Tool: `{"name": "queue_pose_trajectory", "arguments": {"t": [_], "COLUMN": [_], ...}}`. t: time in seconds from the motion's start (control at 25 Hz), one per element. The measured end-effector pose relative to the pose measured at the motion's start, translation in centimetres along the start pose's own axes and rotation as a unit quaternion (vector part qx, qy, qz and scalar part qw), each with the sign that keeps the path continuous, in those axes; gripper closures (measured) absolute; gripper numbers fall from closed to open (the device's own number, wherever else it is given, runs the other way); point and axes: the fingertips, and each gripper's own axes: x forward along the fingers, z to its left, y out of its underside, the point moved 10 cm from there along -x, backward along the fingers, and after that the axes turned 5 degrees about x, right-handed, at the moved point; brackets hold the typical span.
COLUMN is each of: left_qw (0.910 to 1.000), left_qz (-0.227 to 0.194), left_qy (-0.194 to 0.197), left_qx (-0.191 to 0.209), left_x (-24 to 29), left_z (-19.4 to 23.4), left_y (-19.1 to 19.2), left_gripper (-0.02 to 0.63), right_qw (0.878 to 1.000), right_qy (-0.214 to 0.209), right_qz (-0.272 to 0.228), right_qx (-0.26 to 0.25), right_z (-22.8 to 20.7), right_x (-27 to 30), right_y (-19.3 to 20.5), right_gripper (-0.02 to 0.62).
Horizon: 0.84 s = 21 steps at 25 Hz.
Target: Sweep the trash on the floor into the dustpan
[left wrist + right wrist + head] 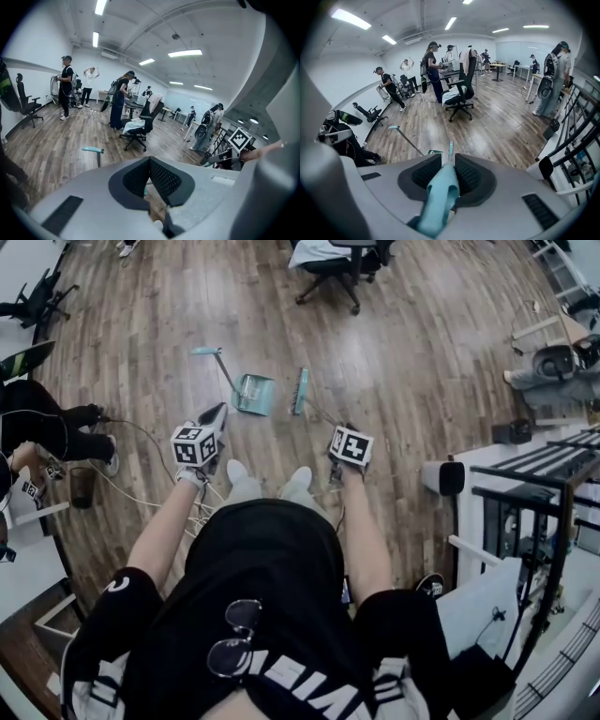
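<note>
A teal dustpan [254, 394] stands on the wood floor ahead of my feet, its long handle [208, 352] leaning away to the left. Just right of it lies the teal broom head [300, 390]. My right gripper [336, 431] is shut on the broom's teal handle [439, 197], which runs out between the jaws to the broom head [450, 148] beside the dustpan [434, 152]. My left gripper [217, 414] hovers near the dustpan, shut with nothing between its pads [161, 176]. The dustpan handle's grip [92, 150] shows beyond it. I can make out no trash on the floor.
A black office chair [334, 262] stands beyond the dustpan. A seated person's legs [56, 427] and floor cables [141, 488] are at the left. A metal rack [530, 512] and a white box [441, 478] are at the right. Several people stand far back [433, 70].
</note>
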Motion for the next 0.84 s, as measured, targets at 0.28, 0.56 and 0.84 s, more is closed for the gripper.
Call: {"name": "queue_pose_trajectory", "arguments": {"t": [0.28,0.56,0.84], "left_qw": [1.0000,1.0000,1.0000], "left_qz": [0.001,-0.001,-0.003], "left_qy": [0.000,0.002,0.003], "left_qx": [0.001,0.001,0.002], "left_x": [-0.1,0.5,1.0], "left_z": [-0.4,0.1,0.6], "left_y": [-0.2,-0.7,-1.3], "left_gripper": [0.607,0.607,0.607], "right_qw": [1.000,1.000,1.000], "right_qy": [-0.024,-0.015,-0.024], "right_qz": [0.001,0.002,0.001], "right_qx": [0.010,0.007,0.012], "right_z": [0.4,0.8,1.4], "right_x": [-0.3,0.1,0.6], "right_y": [0.1,-0.3,-0.2], "right_gripper": [0.512,0.512,0.512]}}
